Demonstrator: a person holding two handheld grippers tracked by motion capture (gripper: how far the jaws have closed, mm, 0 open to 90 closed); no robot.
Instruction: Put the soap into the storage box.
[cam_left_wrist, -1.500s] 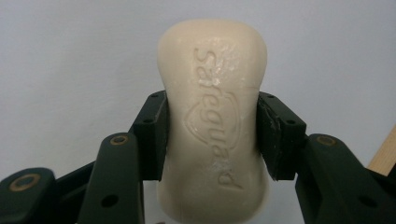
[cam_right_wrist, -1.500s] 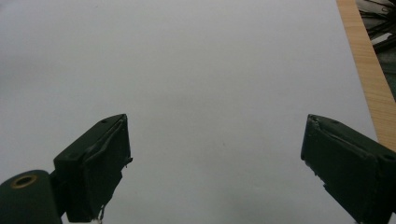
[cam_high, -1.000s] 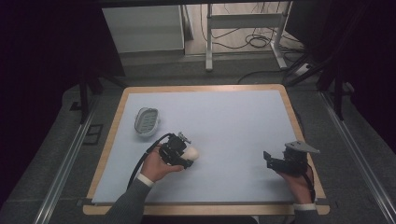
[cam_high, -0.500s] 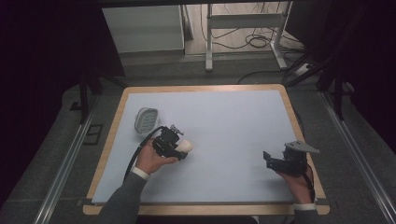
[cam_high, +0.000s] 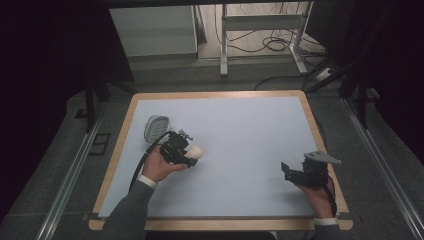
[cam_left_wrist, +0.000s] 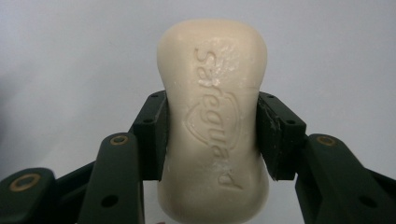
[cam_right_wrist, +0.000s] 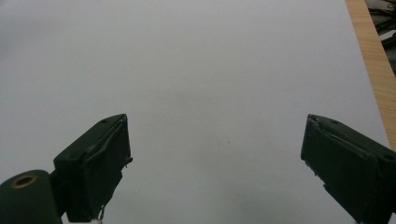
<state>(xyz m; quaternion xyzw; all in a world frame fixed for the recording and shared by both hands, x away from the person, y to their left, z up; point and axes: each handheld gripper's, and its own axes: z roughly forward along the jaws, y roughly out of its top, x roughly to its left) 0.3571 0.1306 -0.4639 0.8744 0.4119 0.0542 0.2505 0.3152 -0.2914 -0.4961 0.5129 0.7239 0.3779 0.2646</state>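
A cream bar of soap (cam_left_wrist: 212, 121) with an embossed brand name is clamped between both jaws of my left gripper (cam_left_wrist: 212, 135). In the high view the soap (cam_high: 195, 150) sticks out to the right of the left gripper (cam_high: 190, 152), just above the pale blue table top at its left side. A grey oval soap dish (cam_high: 155, 126) lies on the table just behind and to the left of that gripper. My right gripper (cam_high: 286, 170) rests near the table's right front corner, its jaws wide apart and nothing between them (cam_right_wrist: 215, 158).
The pale blue table top (cam_high: 240, 130) has a wooden rim (cam_high: 320, 130). Metal rails run along both sides on the floor. A white cabinet (cam_high: 155, 30), a metal frame and cables stand behind the table.
My left gripper has carried the soap back and to the left, closer to the soap dish. The right gripper has stayed where it was.
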